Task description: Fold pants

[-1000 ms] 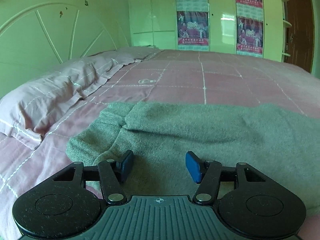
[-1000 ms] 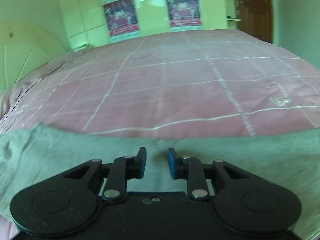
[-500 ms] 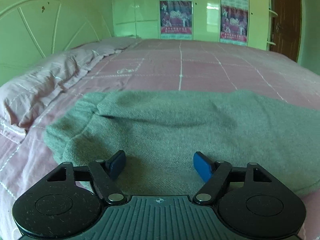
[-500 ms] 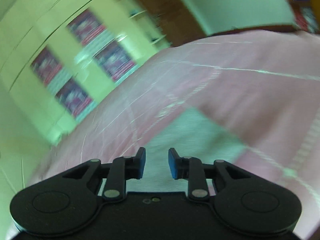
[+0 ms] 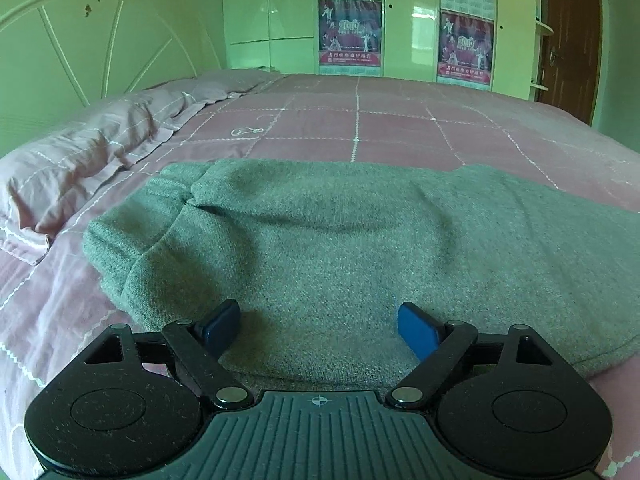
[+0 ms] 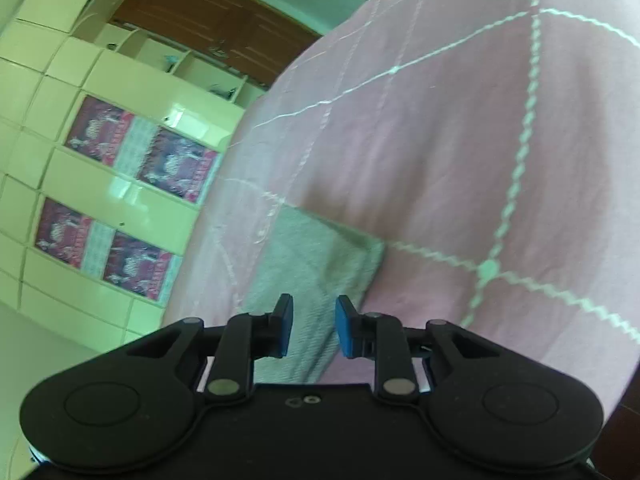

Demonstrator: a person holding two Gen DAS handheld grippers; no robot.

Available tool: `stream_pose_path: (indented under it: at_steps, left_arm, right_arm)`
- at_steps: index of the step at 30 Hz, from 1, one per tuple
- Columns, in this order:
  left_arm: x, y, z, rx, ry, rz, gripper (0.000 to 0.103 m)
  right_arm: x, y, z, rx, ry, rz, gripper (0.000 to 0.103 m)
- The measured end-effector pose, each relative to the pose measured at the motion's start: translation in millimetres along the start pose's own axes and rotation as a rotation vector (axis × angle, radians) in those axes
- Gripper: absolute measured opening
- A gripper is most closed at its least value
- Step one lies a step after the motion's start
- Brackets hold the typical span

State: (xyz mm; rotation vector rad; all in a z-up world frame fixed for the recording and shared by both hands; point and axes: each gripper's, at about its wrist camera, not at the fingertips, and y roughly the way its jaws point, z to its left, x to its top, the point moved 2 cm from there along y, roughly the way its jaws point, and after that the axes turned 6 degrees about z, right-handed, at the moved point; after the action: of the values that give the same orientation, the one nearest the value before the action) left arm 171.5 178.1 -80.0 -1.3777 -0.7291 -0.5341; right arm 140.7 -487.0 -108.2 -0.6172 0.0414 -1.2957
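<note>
Plainly, with the grey pants (image 5: 320,248) lying flat on the pink bed (image 5: 360,120), our left claw (image 5: 318,330) was opening wide, empty, over them, and our right claw (image 6: 314,326), narrow and empty near a leg end, risked pinching bedsheet too.

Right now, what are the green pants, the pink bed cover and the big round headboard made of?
The pants look like soft, fuzzy knit, maybe fleece or wool: the surface is speckled and matte. The bed cover seems thin woven cotton, smooth, with stitched white lines. The headboard looks hard and painted, probably wood; its smooth, pale surface has small dark chipped spots.
</note>
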Motion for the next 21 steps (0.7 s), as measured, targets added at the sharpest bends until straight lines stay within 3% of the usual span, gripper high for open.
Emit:
stream_pose_path:
  at_steps: [3,5,8,10,13,18,19,20,21]
  left_arm:
    - [-1.4,1.4,0.9,-0.002,-0.001,-0.009,0.086]
    - [-0.9,2.8,0.7,-0.001,0.000,-0.012,0.086]
    - [-1.7,2.8,3.3,-0.014,-0.005,-0.014,0.086]
    - [4.7,-5.2,-1.8,0.008,-0.035,0.010,0.086]
    - [13.6,-31.9,-41.0,-0.095,0.005,-0.075,0.086]
    - [12.9,-23.3,-135.5,-0.259,0.047,-0.041,0.087]
    - [5.2,-17.3,-154.6,-0.259,0.093,-0.010,0.087]
    - [-5.2,-12.6,-170.6,-0.202,0.142,0.013,0.087]
    - [-12.8,-19.2,-178.1,-0.146,0.153,-0.020,0.087]
  right_arm:
    - [3.0,8.1,-0.4,-0.043,-0.009,0.032,0.015]
    - [3.7,10.4,0.4,-0.028,-0.020,0.046,0.000]
    - [4.1,3.1,6.1,-0.015,-0.065,0.026,0.000]
    - [1.4,0.3,2.2,-0.040,-0.064,0.044,0.008]
    - [-4.6,-11.5,-2.3,-0.002,-0.068,0.028,0.016]
    - [-12.0,-17.3,-3.5,0.037,-0.061,0.028,0.018]
    - [-13.5,-18.5,-3.9,0.032,-0.061,0.031,0.018]
    - [-14.7,-20.2,-4.3,0.021,-0.058,0.031,0.018]
    - [-15.4,-21.3,-2.9,0.011,-0.057,0.026,0.018]
